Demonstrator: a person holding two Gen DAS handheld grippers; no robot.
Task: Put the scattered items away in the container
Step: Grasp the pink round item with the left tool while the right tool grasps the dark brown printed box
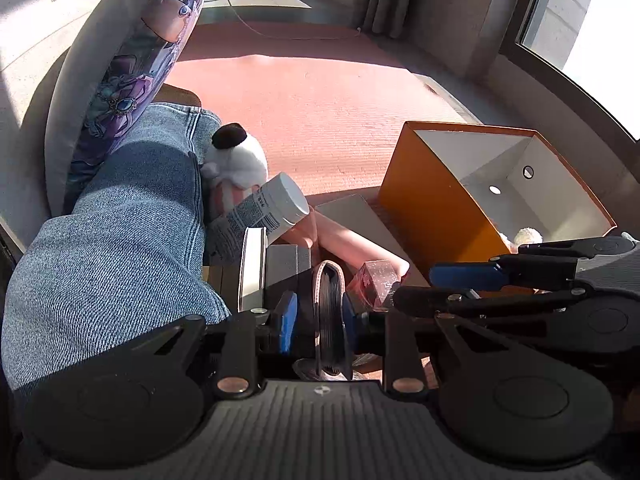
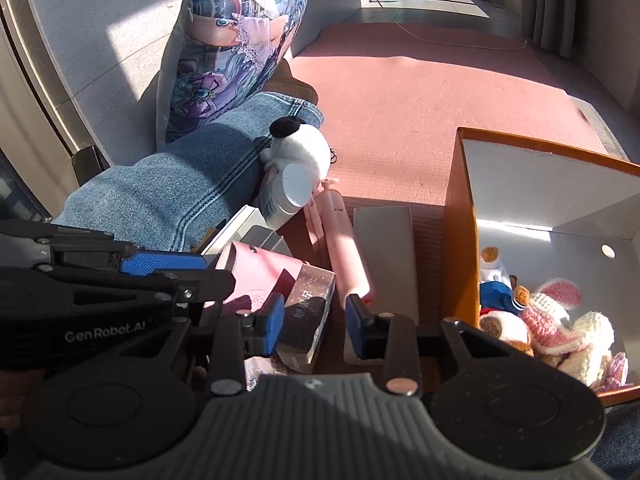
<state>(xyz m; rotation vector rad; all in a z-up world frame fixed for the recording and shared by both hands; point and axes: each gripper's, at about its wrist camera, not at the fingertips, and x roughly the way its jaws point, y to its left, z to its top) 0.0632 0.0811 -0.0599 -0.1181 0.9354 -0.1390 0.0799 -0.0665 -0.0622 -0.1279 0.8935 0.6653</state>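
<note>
An orange box [image 1: 432, 216] with a white inside stands at the right; it holds several plush toys [image 2: 548, 320]. My left gripper [image 1: 318, 320] straddles a pink wallet [image 1: 330, 312] standing on edge, the blue pads close on both sides, seemingly not quite touching. My right gripper [image 2: 314, 322] is open around a small glittery box [image 2: 306, 316], also in the left view [image 1: 374, 282]. A white bottle [image 1: 264, 212], a panda plush [image 1: 236, 160], a pink tube [image 2: 348, 252] and a grey flat box [image 2: 386, 260] lie scattered beyond.
A person's jeans leg [image 1: 120, 232] lies at the left beside a printed cushion [image 1: 136, 68]. A pink mat [image 1: 312, 100] covers the floor ahead. A window and curtain run along the right wall [image 1: 560, 40].
</note>
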